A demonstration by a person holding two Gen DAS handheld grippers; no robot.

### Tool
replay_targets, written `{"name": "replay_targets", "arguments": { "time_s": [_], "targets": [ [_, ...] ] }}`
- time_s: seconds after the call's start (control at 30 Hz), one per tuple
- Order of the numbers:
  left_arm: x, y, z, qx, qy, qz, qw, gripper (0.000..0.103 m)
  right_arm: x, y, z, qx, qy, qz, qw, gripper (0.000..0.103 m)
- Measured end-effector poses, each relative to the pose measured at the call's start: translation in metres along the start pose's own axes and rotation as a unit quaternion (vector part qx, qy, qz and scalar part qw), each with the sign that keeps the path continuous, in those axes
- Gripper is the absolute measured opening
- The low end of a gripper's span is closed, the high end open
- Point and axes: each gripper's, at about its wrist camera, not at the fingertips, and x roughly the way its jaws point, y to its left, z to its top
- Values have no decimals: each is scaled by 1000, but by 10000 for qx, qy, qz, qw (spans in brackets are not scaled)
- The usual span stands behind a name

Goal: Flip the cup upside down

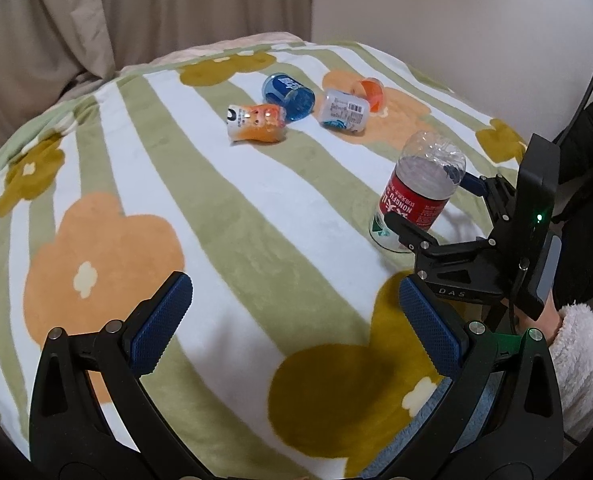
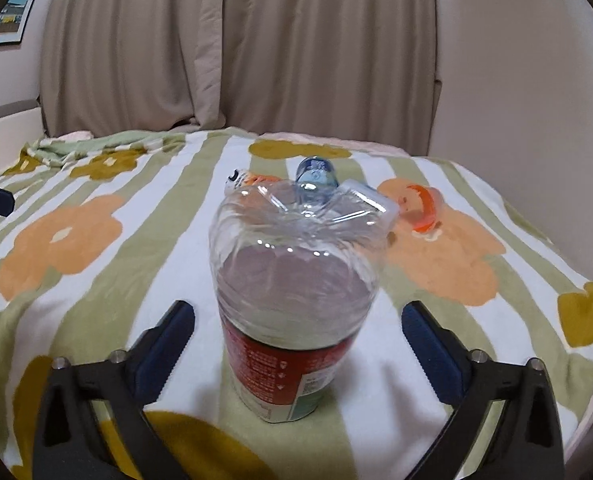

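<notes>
A clear plastic cup with a red label [image 2: 292, 312] stands mouth down on the striped flower blanket [image 2: 116, 280]. It also shows in the left wrist view [image 1: 416, 192] at the right. My right gripper [image 2: 298, 348] is open, its blue-padded fingers on either side of the cup without touching it; it shows in the left wrist view [image 1: 436, 208] too. My left gripper [image 1: 296, 320] is open and empty over the blanket [image 1: 216, 208], well to the left of the cup.
Several small cups lie on their sides at the far end: an orange-white one [image 1: 256, 123], a blue one [image 1: 288, 96], a white one [image 1: 343, 111] and an orange one [image 1: 370, 92]. Curtains and a wall stand behind the bed. A sleeved hand [image 1: 576, 344] is at the right.
</notes>
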Motion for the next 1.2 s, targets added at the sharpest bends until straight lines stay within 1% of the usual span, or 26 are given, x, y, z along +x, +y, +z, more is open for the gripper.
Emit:
{"name": "replay_targets", "arguments": {
  "time_s": [0.13, 0.23, 0.3, 0.33, 0.43, 0.5, 0.53, 0.67, 0.8, 0.9, 1.03, 1.07, 1.2],
  "targets": [
    [-6, -3, 1, -1, -66, 13, 10000, 103, -6, 1, 0, 0, -23, 134, 9999, 103],
    [-17, -6, 3, -19, -197, 4, 9998, 103, -23, 0, 5, 82, -120, 197, 9997, 103],
    [-27, -8, 5, -32, -325, -6, 9995, 103, -37, -2, 11, 172, -163, 161, 9996, 103],
    [-33, -10, 7, -38, -416, -13, 9991, 103, -46, -3, 15, 218, -200, 98, 9995, 103],
    [-59, -19, 14, -68, -805, 1, 9967, 103, -88, -7, 38, 325, -411, -279, 9982, 103],
    [-79, -26, 19, -81, -1130, 37, 9936, 103, -114, -9, 51, 367, -509, -537, 9966, 103],
    [-93, -31, 21, -80, -1346, 70, 9908, 103, -127, -10, 57, 383, -547, -647, 9957, 103],
    [-130, -49, 24, -22, -1964, 274, 9801, 103, -192, -13, 80, 565, -853, -1159, 9880, 103],
    [-160, -66, 19, 39, -2479, 413, 9679, 103, -239, -20, 88, 945, -1033, -1511, 9786, 103],
    [-174, -74, 14, 66, -2700, 407, 9620, 103, -267, -22, 86, 1115, -1068, -1784, 9718, 103],
    [-183, -82, 3, 52, -2900, 342, 9564, 103, -288, -18, 77, 1006, -1151, -2097, 9657, 103],
    [-184, -83, 0, 53, -2943, 323, 9552, 103, -292, -17, 72, 1023, -1182, -2212, 9626, 103],
    [-186, -86, -8, 104, -2932, 323, 9555, 103, -300, -19, 59, 1167, -1219, -2248, 9597, 103]
  ]
}}
